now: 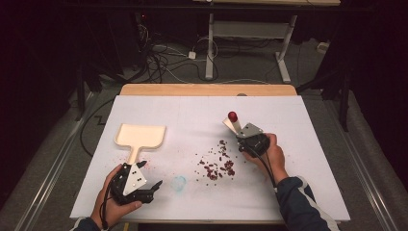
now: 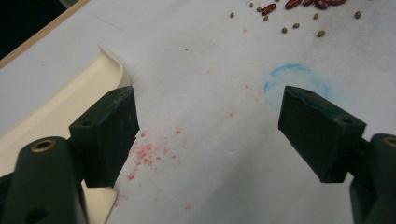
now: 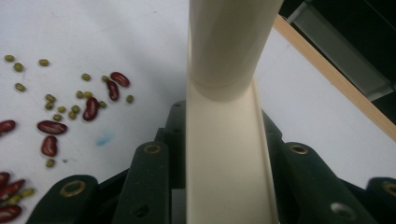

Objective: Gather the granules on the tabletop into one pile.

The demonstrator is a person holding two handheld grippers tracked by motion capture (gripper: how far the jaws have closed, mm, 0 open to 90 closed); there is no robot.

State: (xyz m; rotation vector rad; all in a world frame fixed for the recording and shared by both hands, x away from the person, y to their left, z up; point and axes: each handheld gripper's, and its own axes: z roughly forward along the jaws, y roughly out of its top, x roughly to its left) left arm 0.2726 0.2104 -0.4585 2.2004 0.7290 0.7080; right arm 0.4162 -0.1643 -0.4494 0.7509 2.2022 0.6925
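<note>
Cream plastic brush handle (image 3: 224, 140) sat clamped in the right gripper (image 1: 239, 134) beside scattered red and green beans (image 1: 217, 163); the left gripper (image 1: 153, 188) gaped empty near a cream plastic dustpan (image 1: 140, 136) on the white counter (image 1: 202, 120).

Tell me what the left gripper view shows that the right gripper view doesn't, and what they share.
Left gripper view alone: the cream dustpan beside the left gripper, whose jaws stand wide open with nothing between them, a faint blue ring drawn on the table, and pink smudges.

Right gripper view alone: a cream brush handle clamped in the right gripper.

Both: the white table top with scattered red and green beans.
</note>
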